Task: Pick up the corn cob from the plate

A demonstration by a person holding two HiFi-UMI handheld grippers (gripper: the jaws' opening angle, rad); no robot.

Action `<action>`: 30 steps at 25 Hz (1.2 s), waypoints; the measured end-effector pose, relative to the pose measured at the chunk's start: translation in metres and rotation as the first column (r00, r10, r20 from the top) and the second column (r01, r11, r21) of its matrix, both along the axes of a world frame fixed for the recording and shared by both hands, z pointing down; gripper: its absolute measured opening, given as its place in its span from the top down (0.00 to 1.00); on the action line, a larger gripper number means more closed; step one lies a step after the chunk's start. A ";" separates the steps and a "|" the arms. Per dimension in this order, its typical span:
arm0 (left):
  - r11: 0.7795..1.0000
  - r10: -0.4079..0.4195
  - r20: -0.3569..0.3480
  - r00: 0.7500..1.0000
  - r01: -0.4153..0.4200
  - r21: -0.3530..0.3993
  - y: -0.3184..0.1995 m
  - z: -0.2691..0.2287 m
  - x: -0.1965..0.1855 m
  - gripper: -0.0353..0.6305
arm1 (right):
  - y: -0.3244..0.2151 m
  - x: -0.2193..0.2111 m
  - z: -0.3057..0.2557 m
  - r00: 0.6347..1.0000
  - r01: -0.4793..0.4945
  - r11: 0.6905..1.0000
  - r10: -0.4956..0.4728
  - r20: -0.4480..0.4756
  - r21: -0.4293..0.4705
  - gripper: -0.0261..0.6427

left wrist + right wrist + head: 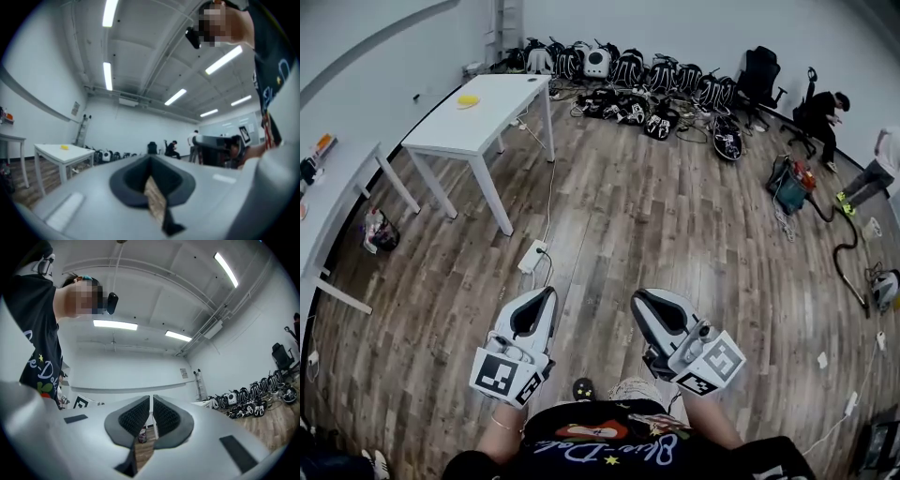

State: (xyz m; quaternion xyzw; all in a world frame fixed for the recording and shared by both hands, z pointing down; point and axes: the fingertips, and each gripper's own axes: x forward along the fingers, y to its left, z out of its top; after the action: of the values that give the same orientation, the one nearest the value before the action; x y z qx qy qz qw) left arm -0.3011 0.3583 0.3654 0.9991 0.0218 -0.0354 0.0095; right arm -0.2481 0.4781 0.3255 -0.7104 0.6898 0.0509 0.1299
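A small yellow thing lies on the white table at the far left of the room; it is too small to tell whether it is the corn cob on its plate. The left gripper view also shows that yellow thing on the table, far off. In the head view my left gripper and right gripper are held side by side over the wooden floor, well short of the table. Both are shut with nothing between their jaws, as the left gripper and right gripper views confirm.
A row of backpacks lines the far wall, with an office chair and a seated person to the right. A power strip and cable lie on the floor ahead. Another table stands at the left edge.
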 end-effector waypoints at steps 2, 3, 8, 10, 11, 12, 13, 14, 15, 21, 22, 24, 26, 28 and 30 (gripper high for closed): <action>1.000 -0.010 0.023 1.000 0.010 0.000 -0.008 0.005 0.028 0.97 | -0.012 0.030 0.007 1.000 0.017 1.000 -0.017 0.018 -0.016 0.94; 1.000 -0.021 0.034 0.999 0.021 -0.002 -0.014 0.008 0.043 0.97 | -0.019 0.047 0.012 0.999 0.025 0.999 -0.024 0.026 -0.023 0.94; 0.995 -0.104 0.066 0.992 0.104 -0.005 -0.053 0.015 0.129 0.97 | -0.054 0.153 0.019 0.997 0.072 0.997 -0.071 0.037 -0.020 0.94; 0.988 -0.153 0.051 0.987 0.153 -0.001 -0.071 0.008 0.169 0.97 | -0.071 0.201 0.016 0.994 0.107 0.994 -0.107 0.037 -0.015 0.94; 0.984 -0.178 0.039 0.983 0.178 0.000 -0.080 0.003 0.190 0.97 | -0.080 0.225 0.013 0.991 0.130 0.991 -0.129 0.037 -0.010 0.94; 0.979 -0.202 0.029 0.979 0.202 0.004 -0.088 -0.001 0.211 0.97 | -0.089 0.248 0.009 0.987 0.153 0.988 -0.153 0.039 -0.003 0.94; 0.974 -0.225 0.024 0.974 0.224 0.008 -0.094 -0.005 0.233 0.97 | -0.096 0.272 0.004 0.984 0.175 0.984 -0.175 0.043 0.004 0.94; 0.969 -0.247 0.022 0.969 0.247 0.010 -0.099 -0.006 0.254 0.97 | -0.101 0.294 0.001 0.980 0.194 0.981 -0.194 0.046 0.010 0.94; 0.964 -0.267 0.021 0.963 0.267 0.010 -0.102 -0.006 0.273 0.97 | -0.104 0.315 -0.002 0.977 0.209 0.978 -0.209 0.046 0.014 0.94; 0.943 -0.331 0.055 0.942 0.333 -0.026 -0.110 0.003 0.351 0.97 | -0.118 0.409 0.010 0.963 0.262 0.965 -0.262 0.059 -0.007 0.94; 0.939 -0.339 0.068 0.938 0.342 -0.033 -0.117 0.005 0.360 0.97 | -0.125 0.422 0.013 0.963 0.265 0.964 -0.263 0.067 -0.016 0.94; 0.928 -0.366 0.088 0.926 0.370 -0.033 -0.136 0.007 0.375 0.97 | -0.142 0.446 0.021 0.963 0.257 0.966 -0.253 0.087 -0.033 0.94; 0.916 -0.397 0.093 0.913 0.401 -0.028 -0.157 0.010 0.393 0.97 | -0.159 0.473 0.029 0.967 0.235 0.970 -0.229 0.110 -0.054 0.94; 0.905 -0.421 0.088 0.903 0.425 -0.028 -0.182 0.013 0.414 0.97 | -0.181 0.498 0.033 0.968 0.233 0.970 -0.225 0.114 -0.064 0.94; 0.895 -0.441 0.084 0.893 0.445 -0.033 -0.210 0.016 0.437 0.97 | -0.207 0.522 0.033 0.964 0.250 0.966 -0.243 0.110 -0.063 0.94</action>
State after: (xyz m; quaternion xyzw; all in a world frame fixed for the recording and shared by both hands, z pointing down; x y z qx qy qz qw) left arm 0.1363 0.1481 0.3816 0.9778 -0.2078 -0.0001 0.0277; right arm 0.2735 0.2715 0.3583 -0.6250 0.7669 -0.0280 0.1430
